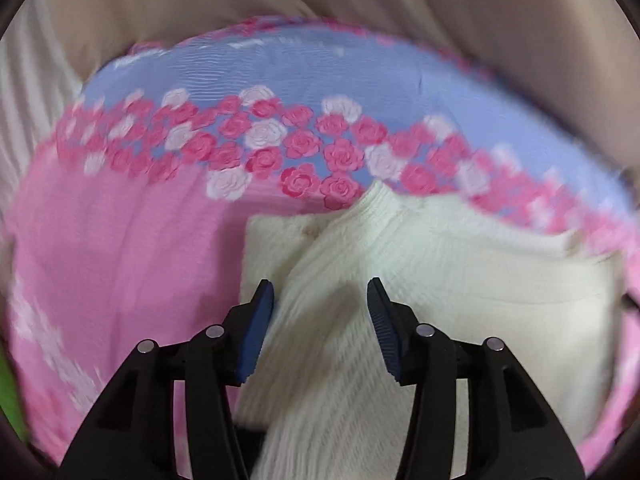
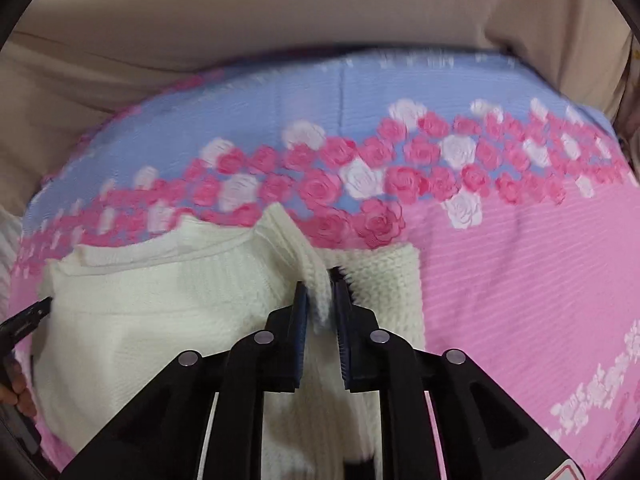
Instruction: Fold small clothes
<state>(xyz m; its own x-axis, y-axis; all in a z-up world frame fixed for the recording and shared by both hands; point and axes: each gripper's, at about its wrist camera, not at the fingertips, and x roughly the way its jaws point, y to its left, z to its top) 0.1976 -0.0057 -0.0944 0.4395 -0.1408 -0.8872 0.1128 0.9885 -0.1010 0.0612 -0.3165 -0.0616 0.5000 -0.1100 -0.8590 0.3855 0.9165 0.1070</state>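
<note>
From your left wrist camera, your left gripper (image 1: 321, 288) points steeply down over a cream-white ribbed knit garment (image 1: 440, 280) lying on a quilted bedspread (image 1: 120, 248) that is pink in front and pale blue behind, with a band of pink and white roses across it. The two blue-padded jaws are spread apart. A raised fold of the knit runs up between them, but neither pad presses on it. The garment fills the lower middle and right of this view. Its far edge touches the rose band. Beyond the bedspread hangs beige fabric (image 1: 360, 0) in soft folds. The edges of the view are blurred.

From your right wrist camera, your right gripper (image 2: 320, 284) also points down at the same cream knit garment (image 2: 160, 304), which here fills the lower left and centre. The jaws stand close together and pinch a ribbed strip of the knit between their pads. The strip rises from the garment towards the rose band on the bedspread (image 2: 520, 280). At the far left edge, the dark tip of your left gripper (image 2: 36, 310) sits at the garment's border, with your fingers (image 2: 16, 394) just below it.
</note>
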